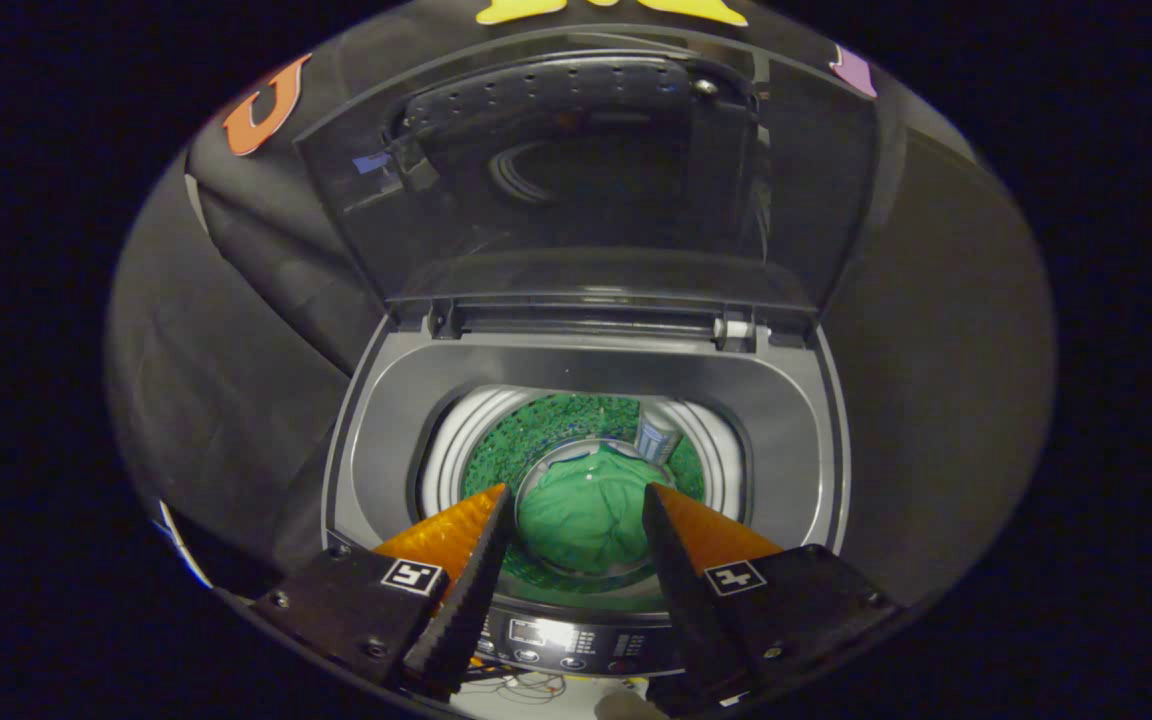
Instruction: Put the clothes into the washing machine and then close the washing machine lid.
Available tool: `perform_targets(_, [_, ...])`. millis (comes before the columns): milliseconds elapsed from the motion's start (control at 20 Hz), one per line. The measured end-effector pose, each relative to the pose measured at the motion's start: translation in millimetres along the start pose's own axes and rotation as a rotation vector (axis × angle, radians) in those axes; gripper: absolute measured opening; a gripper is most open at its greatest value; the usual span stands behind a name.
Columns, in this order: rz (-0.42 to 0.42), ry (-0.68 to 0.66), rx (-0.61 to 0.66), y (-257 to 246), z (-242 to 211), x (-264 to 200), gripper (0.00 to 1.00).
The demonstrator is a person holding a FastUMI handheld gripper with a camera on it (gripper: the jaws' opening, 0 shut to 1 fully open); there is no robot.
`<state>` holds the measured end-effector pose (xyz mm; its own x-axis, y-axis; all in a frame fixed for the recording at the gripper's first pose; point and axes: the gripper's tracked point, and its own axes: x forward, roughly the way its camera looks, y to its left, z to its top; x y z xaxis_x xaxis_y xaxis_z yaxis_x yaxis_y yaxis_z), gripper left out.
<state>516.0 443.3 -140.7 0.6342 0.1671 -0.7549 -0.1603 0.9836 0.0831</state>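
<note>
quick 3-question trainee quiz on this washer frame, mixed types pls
1. True or false: the washing machine lid is shut.
2. Where is the green garment? A) draped over the washer rim B) down in the drum C) clamped in the fingers
3. Fill in: the hand-held gripper is ____.

Key: 1 false, the lid stands raised behind the opening. 2 B, seen beyond and between the fingers. 3 open, holding nothing.

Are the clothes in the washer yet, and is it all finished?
Done: the green cloth lies down in the drum. In hand: nothing; the gripper is open above the drum. Left: the lid stands up, so it needs closing.
</note>
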Motion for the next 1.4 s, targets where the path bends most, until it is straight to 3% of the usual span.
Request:
perform_targets(400, [-0.015, -0.146, -0.075, -2.9, 39.9, -28.1, 0.81])
perform_targets(1000, [-0.003, -0.482, -0.078, 4.0, 183.2, -131.0, 0.81])
perform_targets(1400, [-0.030, -0.572, -0.061, 17.5, 254.9, -141.8, 0.81])
